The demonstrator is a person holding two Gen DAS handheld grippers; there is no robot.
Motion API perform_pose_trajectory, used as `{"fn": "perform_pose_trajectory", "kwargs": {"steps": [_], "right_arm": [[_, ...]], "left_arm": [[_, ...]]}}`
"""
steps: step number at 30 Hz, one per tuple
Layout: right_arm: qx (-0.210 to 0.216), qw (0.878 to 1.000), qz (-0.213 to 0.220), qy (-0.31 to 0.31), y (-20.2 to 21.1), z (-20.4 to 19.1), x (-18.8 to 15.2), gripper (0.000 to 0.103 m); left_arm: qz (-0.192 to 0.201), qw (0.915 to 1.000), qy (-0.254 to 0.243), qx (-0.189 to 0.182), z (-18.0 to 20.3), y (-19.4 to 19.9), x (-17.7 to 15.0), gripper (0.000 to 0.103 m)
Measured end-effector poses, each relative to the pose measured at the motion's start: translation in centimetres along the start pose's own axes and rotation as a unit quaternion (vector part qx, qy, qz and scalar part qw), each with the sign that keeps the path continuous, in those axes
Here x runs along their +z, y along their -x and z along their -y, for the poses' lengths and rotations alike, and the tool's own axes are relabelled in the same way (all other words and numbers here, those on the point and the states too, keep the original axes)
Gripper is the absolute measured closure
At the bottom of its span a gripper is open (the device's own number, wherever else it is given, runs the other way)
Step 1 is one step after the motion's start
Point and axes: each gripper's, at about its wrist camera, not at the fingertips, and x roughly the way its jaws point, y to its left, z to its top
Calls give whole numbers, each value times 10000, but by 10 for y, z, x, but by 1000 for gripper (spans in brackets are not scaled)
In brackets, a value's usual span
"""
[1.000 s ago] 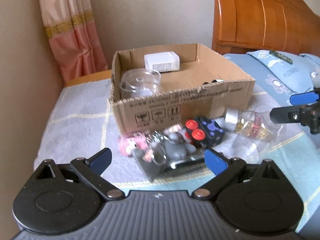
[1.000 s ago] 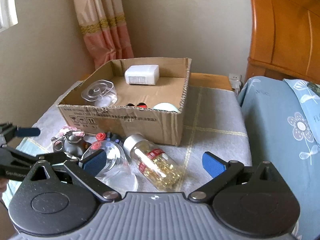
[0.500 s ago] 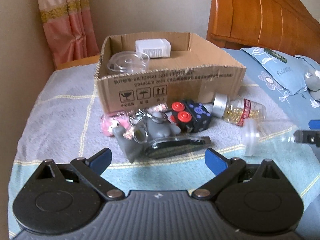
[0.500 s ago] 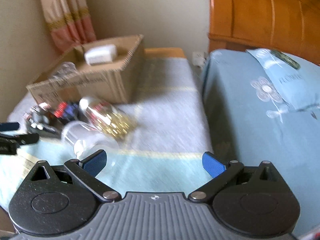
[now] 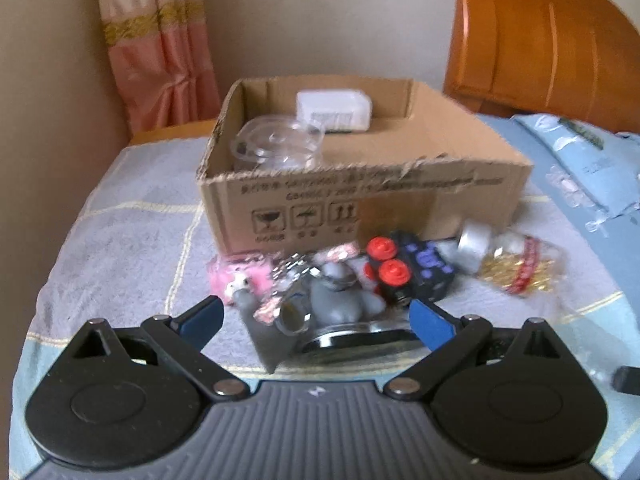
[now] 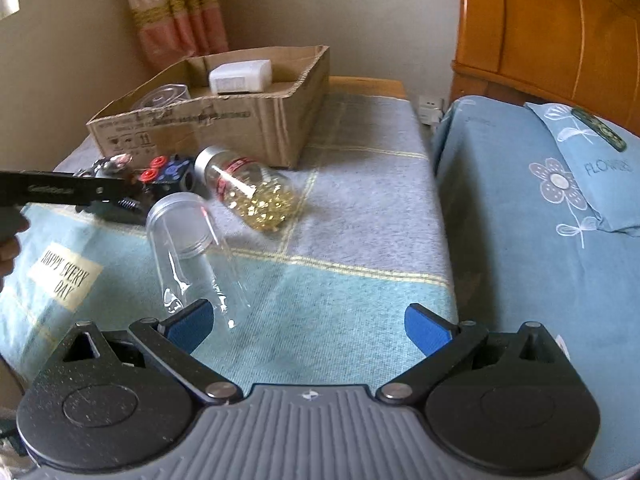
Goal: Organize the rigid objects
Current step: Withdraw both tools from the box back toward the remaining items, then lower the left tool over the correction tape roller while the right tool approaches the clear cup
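Note:
My left gripper (image 5: 316,320) is open, low over a pile in front of the cardboard box (image 5: 360,200). A grey figure (image 5: 336,300) lies between its fingers, untouched. Beside it are a pink toy (image 5: 236,280), a black cube with red buttons (image 5: 408,268) and a bottle of gold capsules (image 5: 516,256). The box holds a white packet (image 5: 334,110) and a clear tub (image 5: 276,146). My right gripper (image 6: 308,322) is open above the blanket. An empty clear jar (image 6: 188,248) lies on its side with its base at the left finger (image 6: 188,322). It is not gripped.
A blue bed with a flowered pillow (image 6: 580,168) lies to the right, below a wooden headboard (image 6: 560,40). A wall socket (image 6: 430,106) sits in the gap. A curtain (image 5: 160,40) hangs behind the box. The left gripper's black arm (image 6: 100,194) reaches in over the pile.
My left gripper has moved closer to the pile. The right gripper has swung back to the left, and the clear jar now lies against its left finger.

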Motion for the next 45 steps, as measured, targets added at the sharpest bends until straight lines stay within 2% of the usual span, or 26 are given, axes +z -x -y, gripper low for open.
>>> {"fn": "perform_pose_trajectory", "kwargs": {"steps": [5, 7, 14, 16, 20, 22, 27, 31, 35, 38, 40, 42, 45], "right_arm": [[12, 10000, -84, 11, -2, 3, -4, 0], [-27, 9999, -128, -14, -5, 5, -6, 0], [-470, 9980, -27, -434, -8, 23, -1, 0], [-231, 9982, 122, -540, -1, 26, 1, 0], [648, 9966, 324, -384, 11, 14, 1, 0], [772, 9967, 229, -138, 7, -1, 0, 0], [476, 9984, -95, 287, -15, -24, -4, 0], [384, 9992, -83, 83, -19, -11, -3, 0], [2, 9998, -28, -215, -20, 8, 0, 0], [-336, 9981, -9, -507, -24, 18, 2, 0], [-339, 9979, -23, -547, -25, 20, 0, 0], [-262, 9988, -8, -420, -25, 17, -1, 0], [-103, 9996, 8, -247, -26, 7, -2, 0]], "left_arm": [[-78, 9999, -29, -151, -6, 3, -9, 4], [-235, 9995, -196, -6, -6, 1, -15, 3], [-217, 9994, -256, -12, -19, 14, -29, 3], [-189, 9988, -415, -170, -16, 17, -29, 3], [-207, 9959, -746, -468, 0, 13, -27, 3], [-251, 9952, -848, -410, 6, 8, -28, 3], [-381, 9963, -682, -368, -1, 4, -33, 3], [-400, 9978, -479, -232, -18, 4, -34, 2], [-431, 9987, -243, -121, -36, 3, -35, 1], [-462, 9988, -146, -56, -38, 3, -34, 1], [-463, 9987, -216, -2, -31, 4, -34, 1], [-461, 9982, -365, -150, -21, 7, -35, 1], [-523, 9969, -319, -484, -9, 7, -34, 1]]}}
